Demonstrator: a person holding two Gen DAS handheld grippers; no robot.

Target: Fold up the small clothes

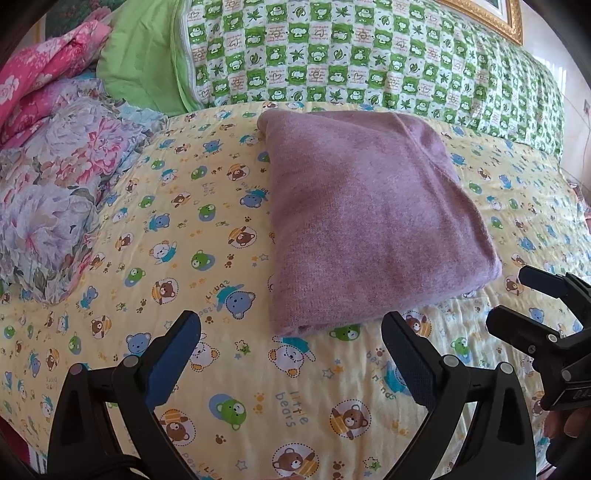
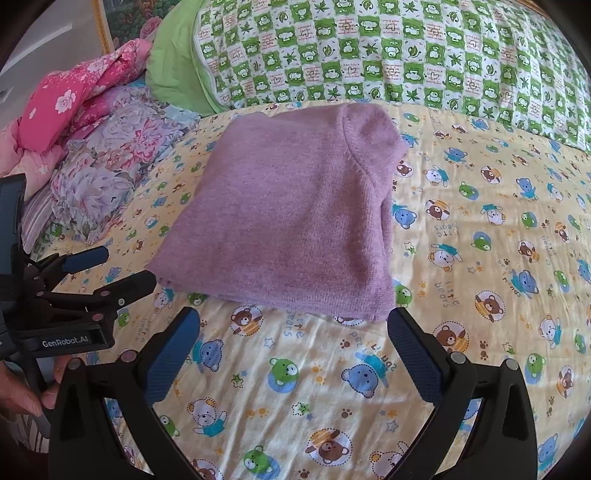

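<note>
A purple knit garment lies folded into a flat rectangle on the yellow bear-print bedsheet; it also shows in the right wrist view. My left gripper is open and empty, just short of the garment's near edge. My right gripper is open and empty, also just short of the near edge. In the left wrist view the right gripper shows at the right, beside the garment's near right corner. In the right wrist view the left gripper shows at the left, by the near left corner.
A green and white checkered quilt lies along the back of the bed. A floral lilac pillow and a pink floral blanket are piled at the left. A gold picture frame hangs at the top right.
</note>
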